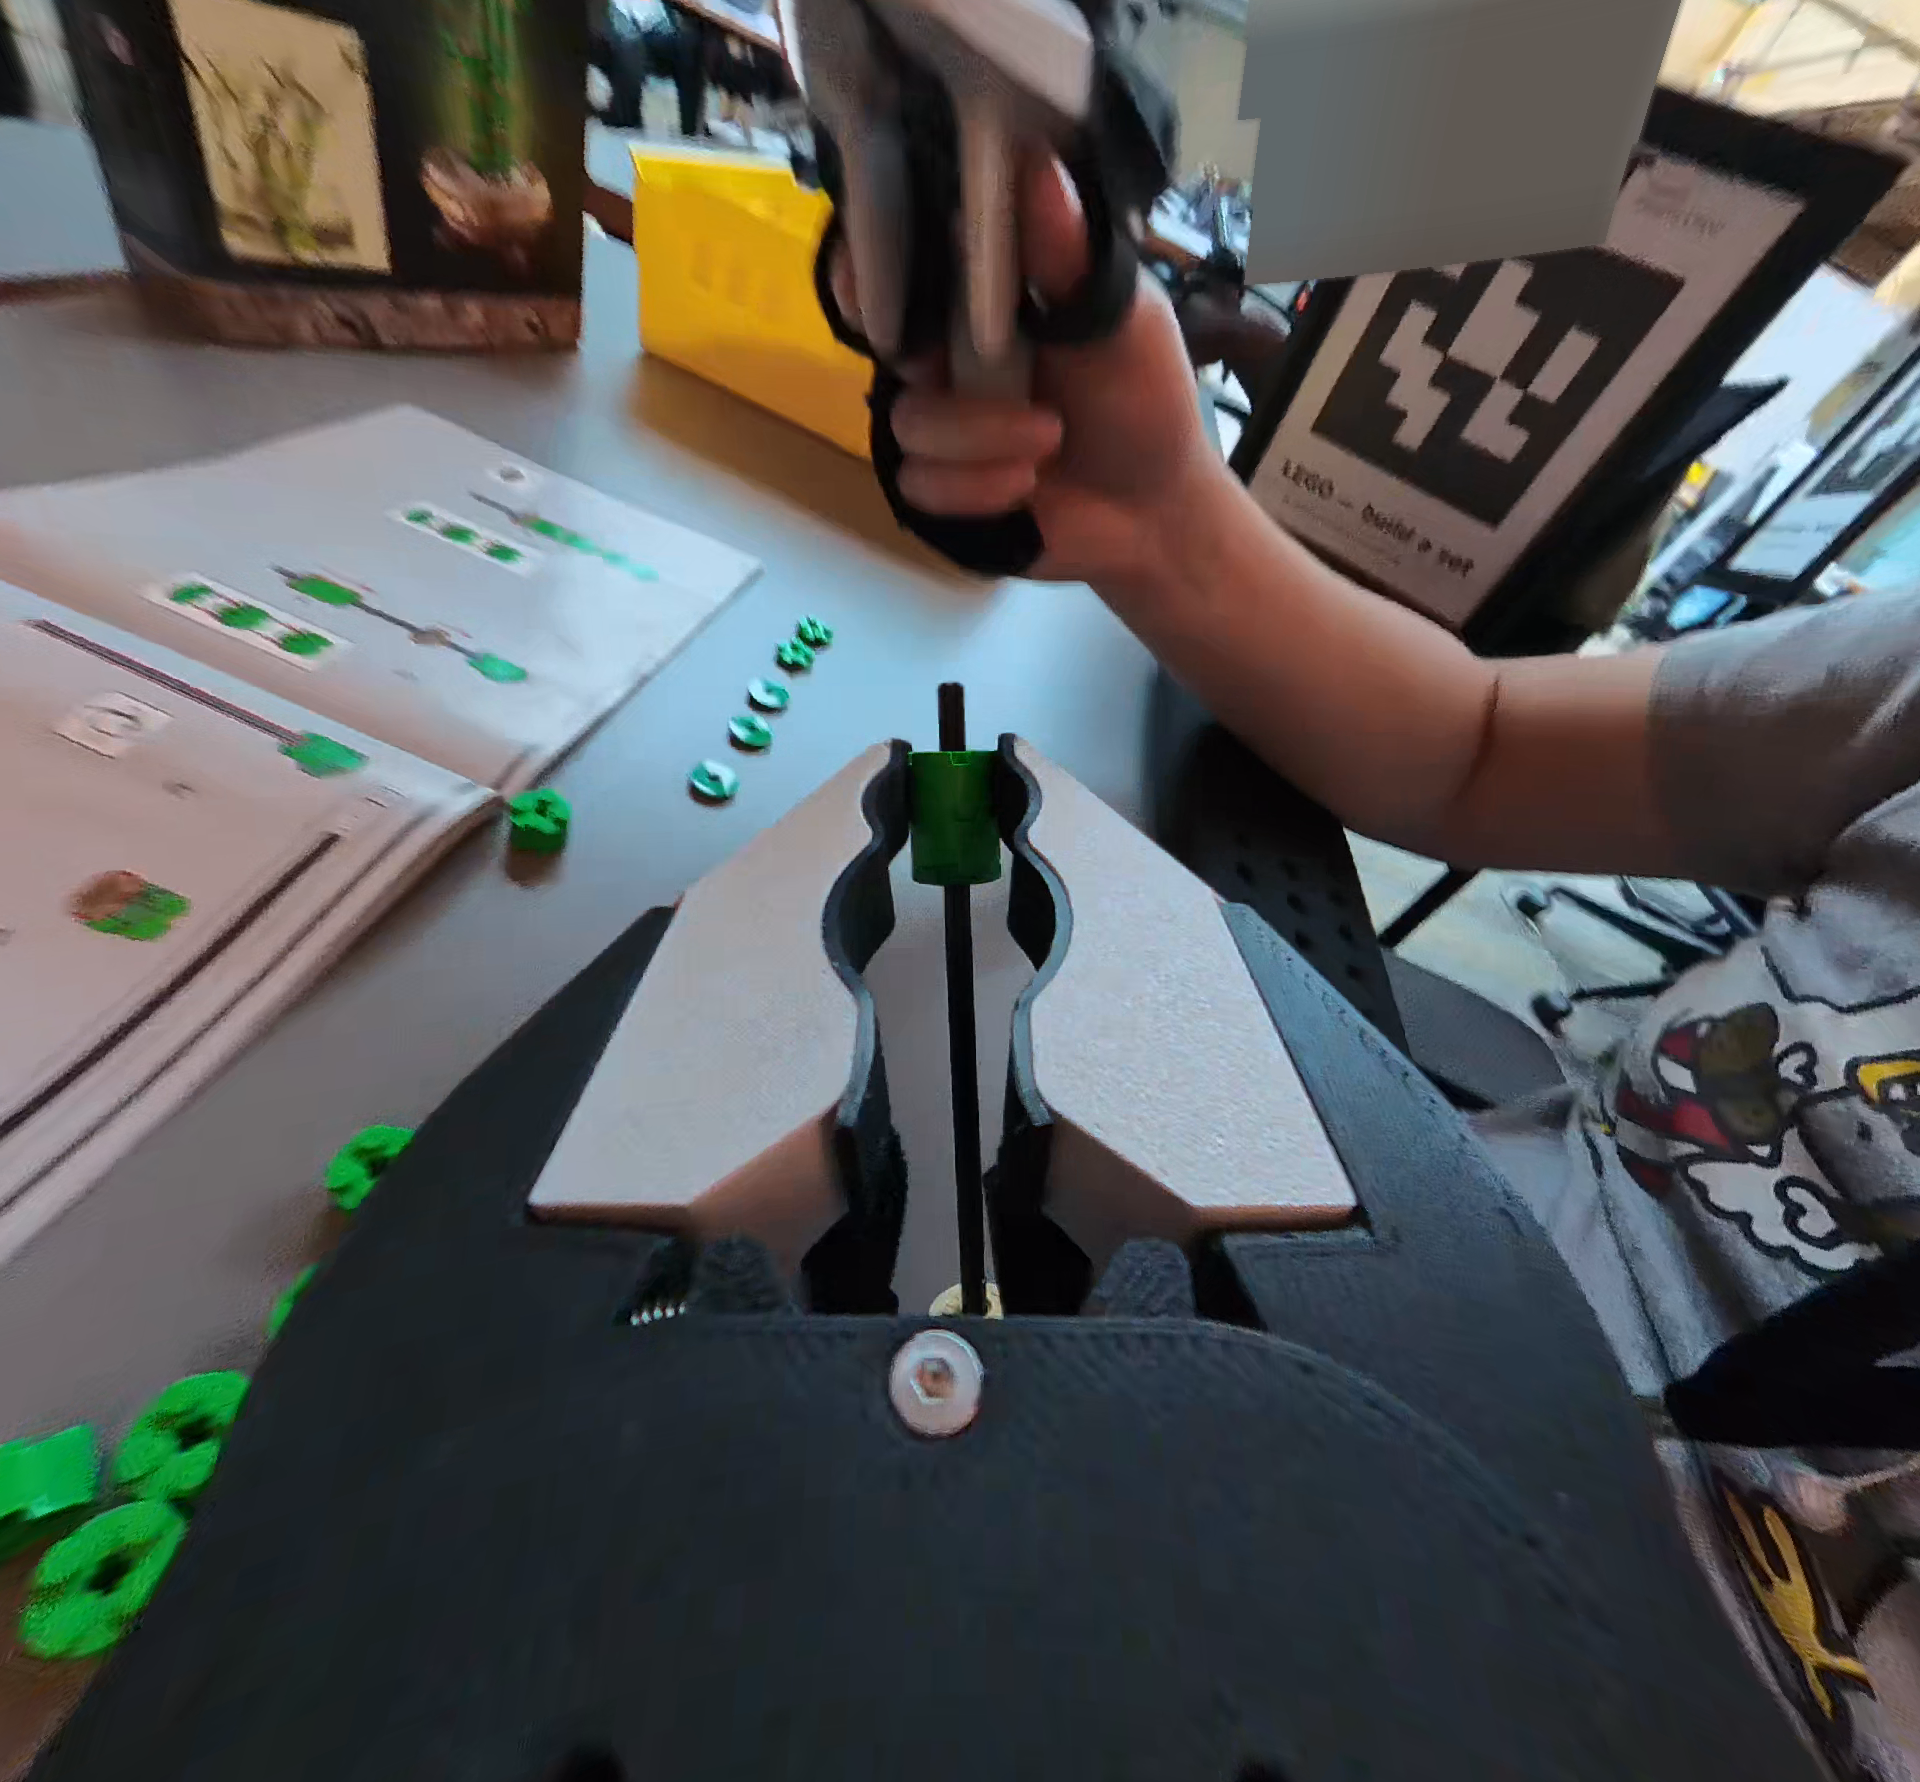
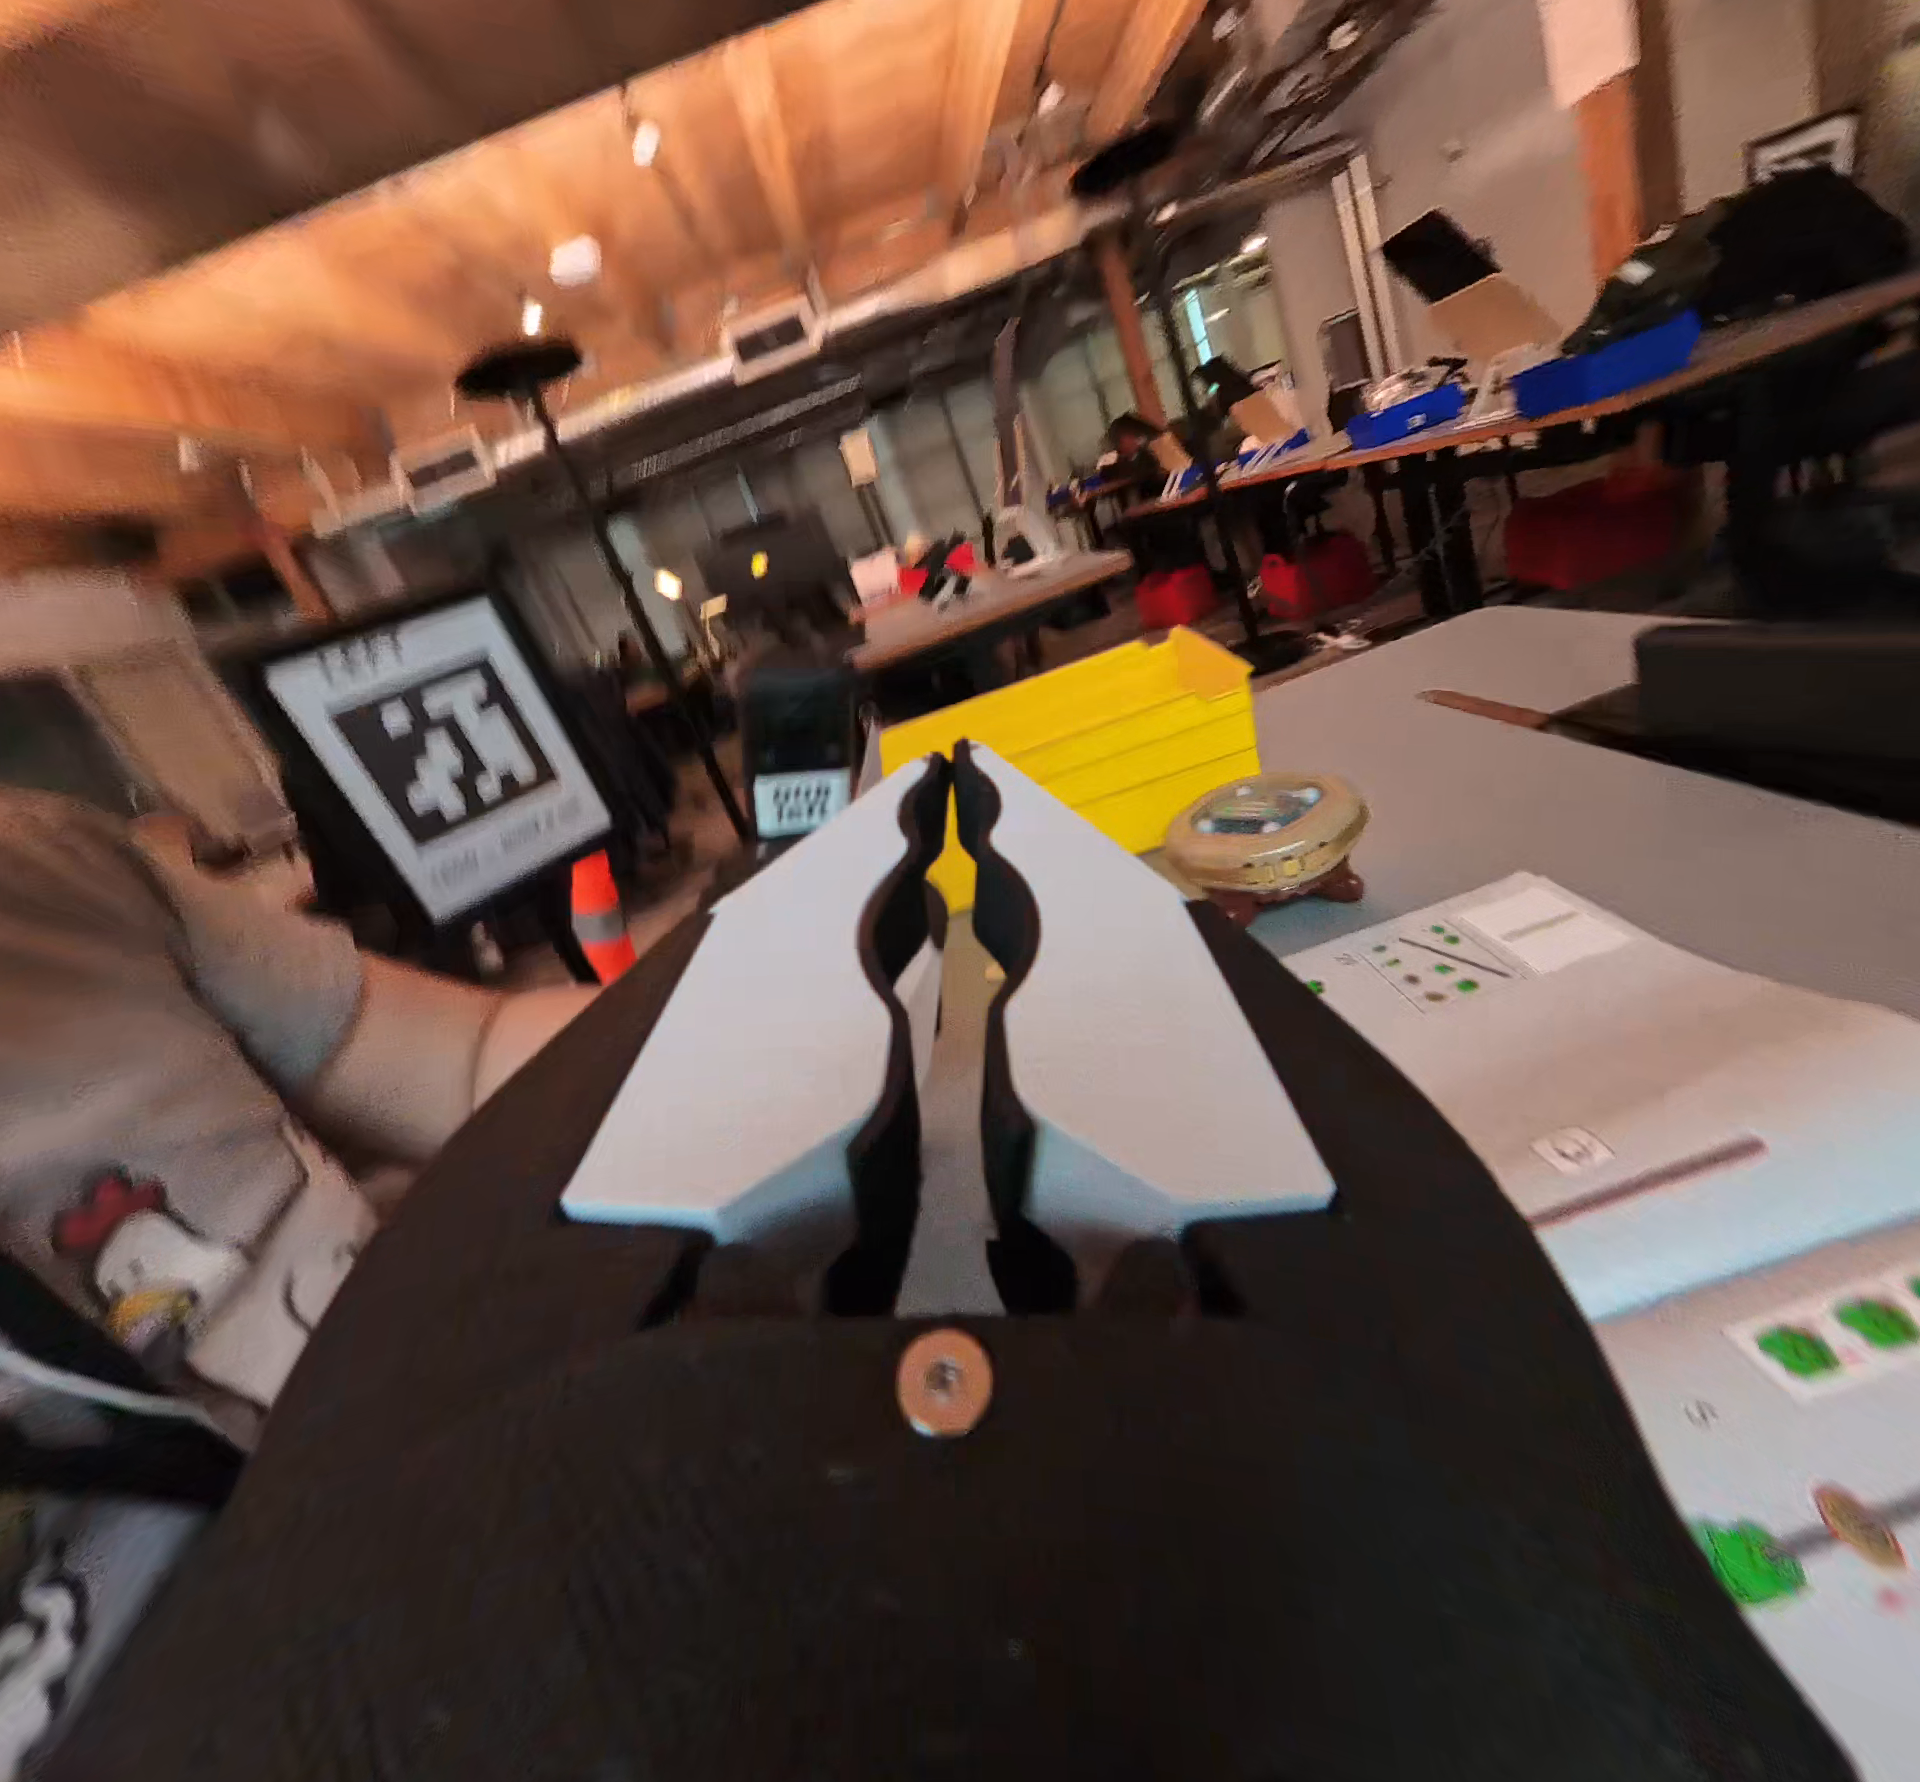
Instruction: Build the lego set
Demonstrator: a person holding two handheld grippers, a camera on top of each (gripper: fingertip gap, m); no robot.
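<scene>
My left gripper (image 1: pixel 954 753) is shut on a dark green round brick (image 1: pixel 954 823) that is threaded on a thin black axle (image 1: pixel 962 1057). The axle runs back between the fingers and sticks out a little past the brick. It is held above the grey table (image 1: pixel 935 652). My right gripper (image 2: pixel 951 768) is shut and empty, raised off the table and pointing out over the table's edge. In the left wrist view a hand (image 1: pixel 987 465) holds that tool's grey handle (image 1: pixel 935 174) high above the far side of the table.
An open instruction booklet (image 1: pixel 343 652) lies at the left, also shown in the right wrist view (image 2: pixel 1558 1057). Several small green pieces (image 1: pixel 750 730) lie in a row, with green round bricks (image 1: pixel 538 818) (image 1: pixel 104 1524) nearby. A yellow bin (image 1: pixel 727 298), the set's box (image 1: pixel 312 122), a tan round base (image 2: pixel 1262 828) and a marker board (image 1: pixel 1455 382) stand around. My hands' fingertips stand some 11 centimeters from each other.
</scene>
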